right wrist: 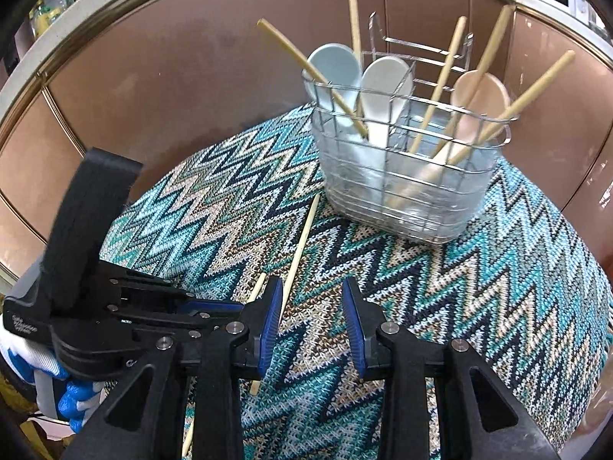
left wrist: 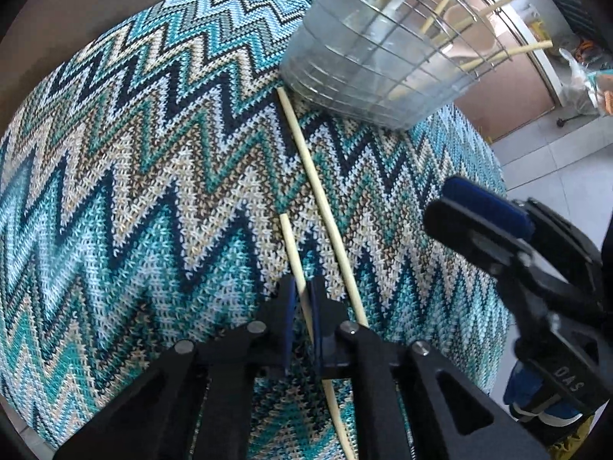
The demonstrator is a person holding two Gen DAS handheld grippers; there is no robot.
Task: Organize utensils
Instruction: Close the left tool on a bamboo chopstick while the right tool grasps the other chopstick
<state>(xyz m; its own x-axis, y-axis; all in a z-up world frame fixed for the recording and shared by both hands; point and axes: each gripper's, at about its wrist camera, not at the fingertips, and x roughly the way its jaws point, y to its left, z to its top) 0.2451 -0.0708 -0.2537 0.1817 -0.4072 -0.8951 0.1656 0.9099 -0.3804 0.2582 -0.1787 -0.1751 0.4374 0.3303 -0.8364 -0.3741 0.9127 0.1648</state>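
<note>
Chopsticks, two of them, lie loose on the zigzag-knit cloth (left wrist: 153,176) that covers the desk. Shorter-showing chopstick (left wrist: 292,247) sits pinched between the blue pads of the left tool (left wrist: 302,306); jaws pressed nearly together on it, the stick running straight out ahead from the fingertips and back under the tool's body. Longer chopstick (left wrist: 318,199) lies just beside it to the right, roughly parallel, its far tip reaching the foot of the wire caddy (left wrist: 383,61).

Right tool (right wrist: 312,322) hangs above the cloth with jaws part-spread and nothing between the pads. In the right wrist view the long chopstick (right wrist: 300,245) runs from just inside its left pad up toward the caddy (right wrist: 406,188), so the stick's long axis points away along the tool's line, not across the jaws. Right hand is the nearer one for that stick; left is already occupied.

Caddy stands upright at the far side of the cloth, holding pale spoons (right wrist: 383,88) and several chopsticks (right wrist: 440,84) standing on a slant, handles fanning out.

Both loose sticks look like plain pale bamboo, thin, smooth, round. Judgement: thin stick on a textured knit will tend to roll or slip out of a pinch; the gripped one next needs lifting and tipping upright toward the caddy.
</note>
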